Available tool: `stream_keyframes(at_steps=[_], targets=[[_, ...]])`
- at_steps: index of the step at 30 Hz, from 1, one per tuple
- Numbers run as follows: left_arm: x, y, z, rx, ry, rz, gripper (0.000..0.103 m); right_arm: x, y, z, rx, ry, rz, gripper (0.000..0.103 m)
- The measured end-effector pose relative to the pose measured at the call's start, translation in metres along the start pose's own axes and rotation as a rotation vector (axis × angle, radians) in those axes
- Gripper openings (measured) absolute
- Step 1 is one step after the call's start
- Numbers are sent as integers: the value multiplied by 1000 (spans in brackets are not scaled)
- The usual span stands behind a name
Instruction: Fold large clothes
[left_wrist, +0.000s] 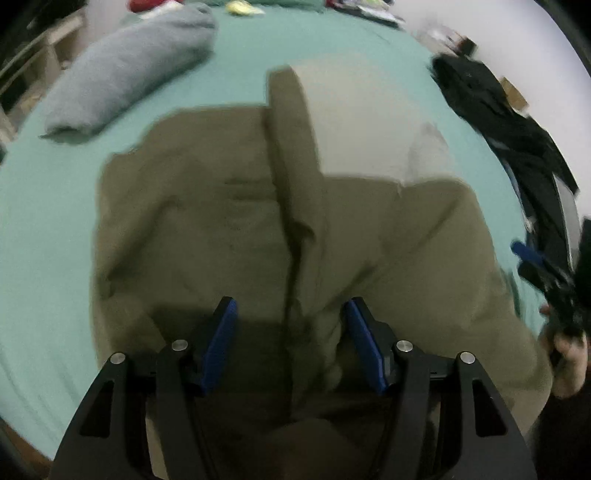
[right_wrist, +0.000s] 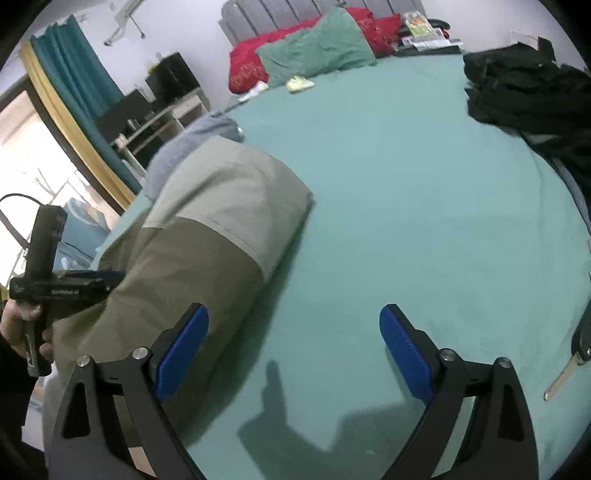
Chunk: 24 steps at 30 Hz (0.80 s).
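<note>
An olive and beige jacket (left_wrist: 236, 229) lies spread on the teal bed sheet (left_wrist: 48, 240), its beige part toward the far side. My left gripper (left_wrist: 291, 332) hovers over the jacket's near olive part, jaws open, with nothing pinched between the blue pads. In the right wrist view the jacket (right_wrist: 207, 240) lies folded lengthwise at the left. My right gripper (right_wrist: 295, 350) stands open over bare sheet (right_wrist: 406, 221) just right of the jacket. Each gripper shows in the other's view: the right gripper (left_wrist: 543, 273) at the right edge, the left gripper (right_wrist: 110, 276) with a hand (right_wrist: 18, 328) at the left edge.
A grey rolled garment (left_wrist: 129, 74) lies at the far left of the bed. A pile of black clothes (right_wrist: 535, 92) takes up the right side. Red and green pillows (right_wrist: 314, 55) lean on the headboard. A key (right_wrist: 569, 365) lies near the right edge.
</note>
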<state>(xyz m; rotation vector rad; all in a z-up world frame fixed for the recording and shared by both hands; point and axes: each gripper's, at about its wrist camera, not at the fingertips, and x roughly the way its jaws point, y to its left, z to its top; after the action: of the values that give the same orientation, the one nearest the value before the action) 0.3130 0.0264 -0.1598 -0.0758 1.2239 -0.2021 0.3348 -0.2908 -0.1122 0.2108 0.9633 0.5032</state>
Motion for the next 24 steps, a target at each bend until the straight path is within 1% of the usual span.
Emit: stream_keyframes(at_steps=[1, 2, 3, 4, 5, 6, 9, 10, 12, 14, 16, 18, 21, 23, 24], targets=[[1, -4, -3, 43, -1, -7, 55, -1, -5, -3, 7, 8, 7, 94], [2, -6, -5, 67, 4, -45, 35, 0, -4, -5, 9, 13, 18, 94], [3, -8, -7, 73, 28, -139, 5, 0, -4, -6, 8, 14, 29, 94], [2, -11, -8, 80, 26, -152, 4, 3, -2, -8, 1, 17, 42, 94], [-2, -16, -10, 108, 11, -135, 3, 5, 0, -9, -5, 19, 48, 94], [-11, -19, -11, 124, -16, -140, 3, 8, 3, -9, -11, 19, 53, 94], [-50, -12, -14, 74, -116, -182, 2, 16, 9, -10, -17, 10, 66, 94], [-72, -3, -15, 44, -167, -197, 2, 17, 13, -10, -23, -3, 74, 94], [-105, 8, -20, 12, -233, -229, 2, 18, 25, -8, -51, -17, 82, 94], [-131, 16, -27, 12, -284, -212, 2, 15, 46, -6, -95, -49, 103, 94], [-155, 30, -40, 8, -327, -176, 2, 16, 71, 0, -130, -72, 116, 94], [-166, 49, -50, -8, -344, -141, 2, 16, 99, 5, -177, -99, 99, 94], [-168, 89, -71, -59, -337, -85, 2, 17, 126, 11, -216, -121, 93, 94], [-159, 114, -84, -89, -305, -38, 2, 21, 140, 9, -224, -104, 87, 94], [-154, 125, -85, -103, -288, -34, 2, 25, 144, 6, -222, -88, 85, 94]])
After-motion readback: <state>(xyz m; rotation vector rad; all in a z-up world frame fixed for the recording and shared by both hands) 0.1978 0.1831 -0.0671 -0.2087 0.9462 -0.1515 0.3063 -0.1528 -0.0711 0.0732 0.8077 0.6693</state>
